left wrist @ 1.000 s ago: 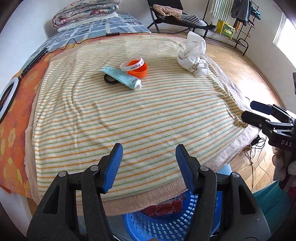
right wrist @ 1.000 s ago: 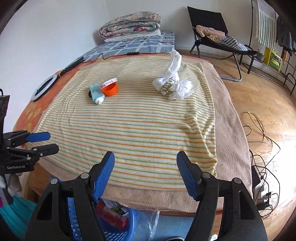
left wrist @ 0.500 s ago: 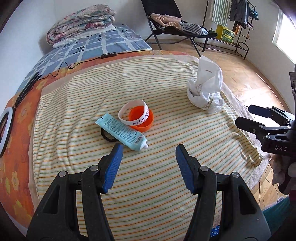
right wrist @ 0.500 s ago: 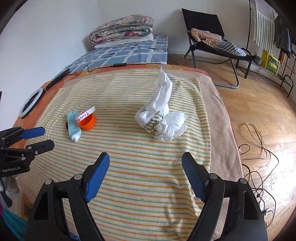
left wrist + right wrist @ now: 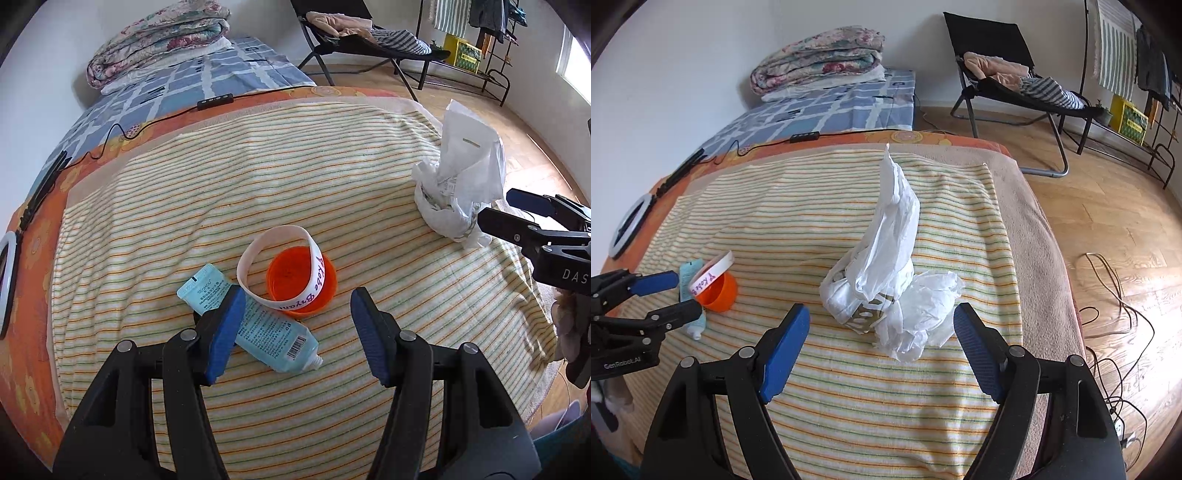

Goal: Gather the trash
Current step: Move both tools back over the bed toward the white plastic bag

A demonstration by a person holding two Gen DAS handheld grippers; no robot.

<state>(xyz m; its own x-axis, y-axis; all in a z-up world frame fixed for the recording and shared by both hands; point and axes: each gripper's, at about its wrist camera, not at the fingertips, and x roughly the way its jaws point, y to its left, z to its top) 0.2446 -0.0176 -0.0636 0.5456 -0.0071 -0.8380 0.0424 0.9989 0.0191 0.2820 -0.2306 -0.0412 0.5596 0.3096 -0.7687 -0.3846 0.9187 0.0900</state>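
Note:
On the striped blanket [image 5: 295,192] lie a light-blue tube [image 5: 273,332], an orange lid [image 5: 291,277] and a white band [image 5: 280,295] resting over the lid. My left gripper [image 5: 295,332] is open, low over the tube and lid, with its left finger above the tube. A crumpled white plastic bag [image 5: 886,273] stands to the right; it also shows in the left wrist view [image 5: 458,184]. My right gripper [image 5: 879,347] is open just in front of the bag, its fingers either side. Both grippers are empty.
A ring light [image 5: 628,225] and a cable [image 5: 122,133] lie on the orange sheet at the left. A folded quilt [image 5: 820,59] sits on the blue bed behind. A black chair [image 5: 1008,74] and floor cables [image 5: 1115,295] are to the right.
Both grippers have moved forward over the blanket, the left up to the tube and lid, the right up to the white bag. The blue basket below the edge has left view.

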